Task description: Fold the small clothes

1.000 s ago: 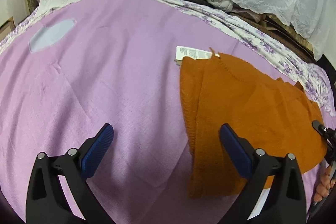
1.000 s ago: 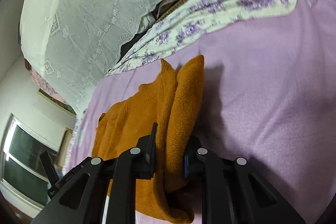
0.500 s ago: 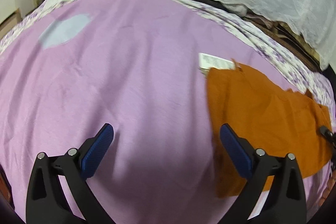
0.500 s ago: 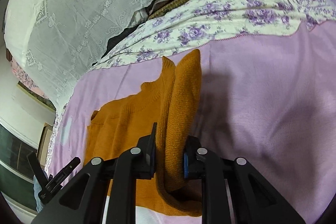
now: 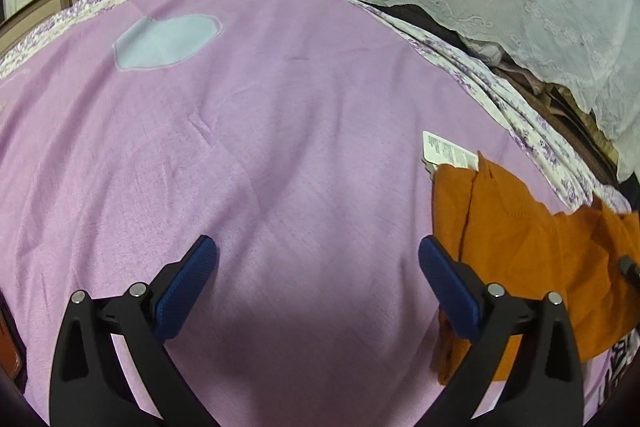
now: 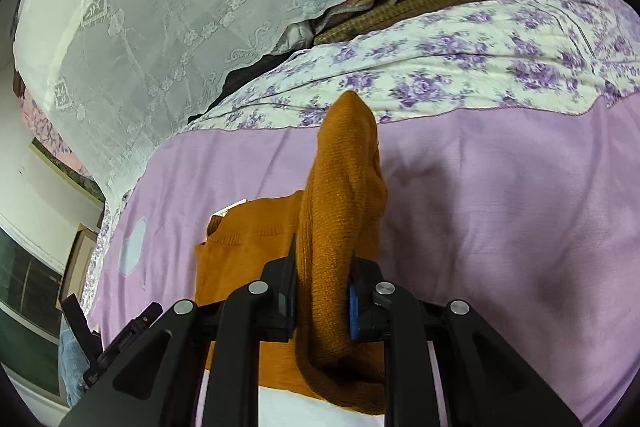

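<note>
- Right tongs (image 6: 322, 301) clamped on bunched orange sweater (image 6: 340, 219).
- Left tongs (image 5: 316, 287) wide, empty, above bed (image 5: 280, 127).
- Soft, light, droopy knit; best gripped at edges.

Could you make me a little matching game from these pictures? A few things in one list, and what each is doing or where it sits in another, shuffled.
Things:
1. left gripper
2. right gripper
3. white paper tag
4. pale blue patch

States or places:
A. shut on a fold of the orange sweater
B. sewn into the purple sheet, far from the sweater
C. open, nothing between its fingers
D. lying on the sheet at the sweater's far edge

Pairs: 1-C, 2-A, 3-D, 4-B
</note>
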